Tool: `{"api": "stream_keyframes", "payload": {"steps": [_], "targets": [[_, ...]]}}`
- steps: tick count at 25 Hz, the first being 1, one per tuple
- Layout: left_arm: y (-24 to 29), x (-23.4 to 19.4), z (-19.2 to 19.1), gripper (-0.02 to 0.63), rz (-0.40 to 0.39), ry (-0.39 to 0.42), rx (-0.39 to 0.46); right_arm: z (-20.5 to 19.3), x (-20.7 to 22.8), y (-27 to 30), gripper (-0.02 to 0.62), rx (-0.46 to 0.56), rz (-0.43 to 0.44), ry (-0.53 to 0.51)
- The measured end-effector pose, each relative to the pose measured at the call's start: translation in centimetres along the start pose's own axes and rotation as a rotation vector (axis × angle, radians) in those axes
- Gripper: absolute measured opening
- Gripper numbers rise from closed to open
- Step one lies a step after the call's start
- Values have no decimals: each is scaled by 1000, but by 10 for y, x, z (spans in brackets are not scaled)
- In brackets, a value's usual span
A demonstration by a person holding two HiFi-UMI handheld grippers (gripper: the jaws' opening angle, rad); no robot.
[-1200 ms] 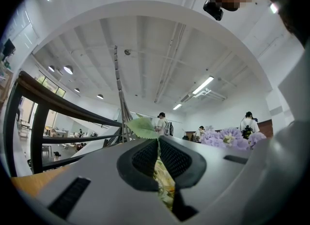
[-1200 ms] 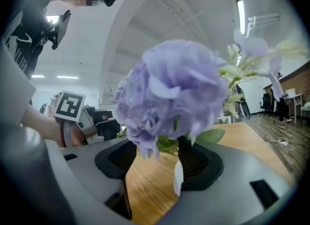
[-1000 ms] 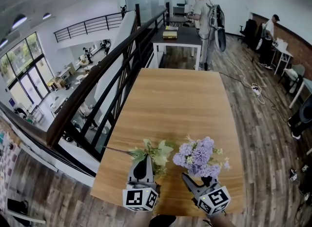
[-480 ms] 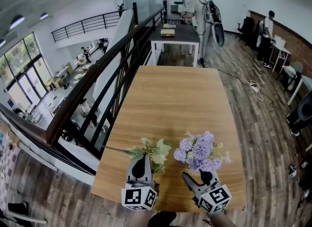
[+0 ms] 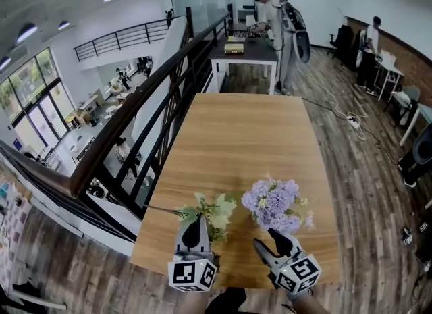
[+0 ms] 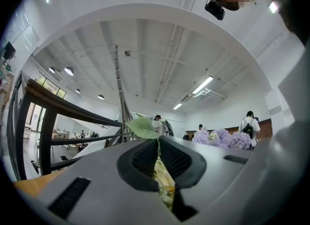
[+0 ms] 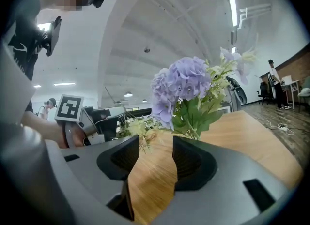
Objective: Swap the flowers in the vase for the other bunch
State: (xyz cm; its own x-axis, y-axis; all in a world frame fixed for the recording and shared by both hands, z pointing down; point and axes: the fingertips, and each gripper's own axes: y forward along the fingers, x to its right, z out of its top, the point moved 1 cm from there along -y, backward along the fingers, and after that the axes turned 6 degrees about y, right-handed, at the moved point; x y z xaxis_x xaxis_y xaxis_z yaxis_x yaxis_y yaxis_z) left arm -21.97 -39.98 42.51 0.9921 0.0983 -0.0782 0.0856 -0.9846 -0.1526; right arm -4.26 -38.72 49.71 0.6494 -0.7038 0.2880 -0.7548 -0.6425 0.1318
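Head view: the purple bunch [image 5: 273, 201] stands upright near the bench's [image 5: 250, 130] near edge. It is straight ahead of the right tool [image 5: 271, 238], which is the nearer of the two and sits just short of it. The left tool [image 5: 195, 219] carries the yellow-green bunch [image 5: 217, 211] beside it. That bunch lies crosswise, blooms toward the purple one and a thin stem poking out leftward. No vase is visible; the purple heads cover whatever is under them.

Left gripper view: the left tool [image 6: 159, 144] is pinched shut on pale stems and leaves of the yellow-green bunch [image 6: 143, 127]. Most of the blooms are hidden behind the tool's body. The purple bunch [image 6: 223, 138] peeks over on the right.

Right gripper view: the right tool [image 7: 157, 156] stands open with only bare bench [image 7: 237, 127] between its pads. The purple bunch [image 7: 186, 86] rises just beyond and slightly right of the gap. Its stems drop behind the right pad, so where to grip and whether a vase sits there cannot be made out.
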Motion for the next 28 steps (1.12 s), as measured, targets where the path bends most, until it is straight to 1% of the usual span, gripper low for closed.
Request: {"api": "stream_keyframes", "payload": {"steps": [1, 5, 8, 14, 28], "targets": [[-3, 1, 1, 12, 1, 1, 2, -1, -2, -2, 217, 0, 5, -1], [-16, 3, 4, 12, 9, -5, 5, -2, -12, -8, 107, 9, 21, -11], [-24, 7, 7, 12, 13, -4, 7, 1, -17, -12, 66, 15, 31, -21], [-42, 14, 13, 12, 9, 0, 15, -3, -31, -23, 61, 4, 42, -33], [-84, 34, 22, 12, -22, 15, 25, -1, -60, -53, 61, 50, 40, -45]]}}
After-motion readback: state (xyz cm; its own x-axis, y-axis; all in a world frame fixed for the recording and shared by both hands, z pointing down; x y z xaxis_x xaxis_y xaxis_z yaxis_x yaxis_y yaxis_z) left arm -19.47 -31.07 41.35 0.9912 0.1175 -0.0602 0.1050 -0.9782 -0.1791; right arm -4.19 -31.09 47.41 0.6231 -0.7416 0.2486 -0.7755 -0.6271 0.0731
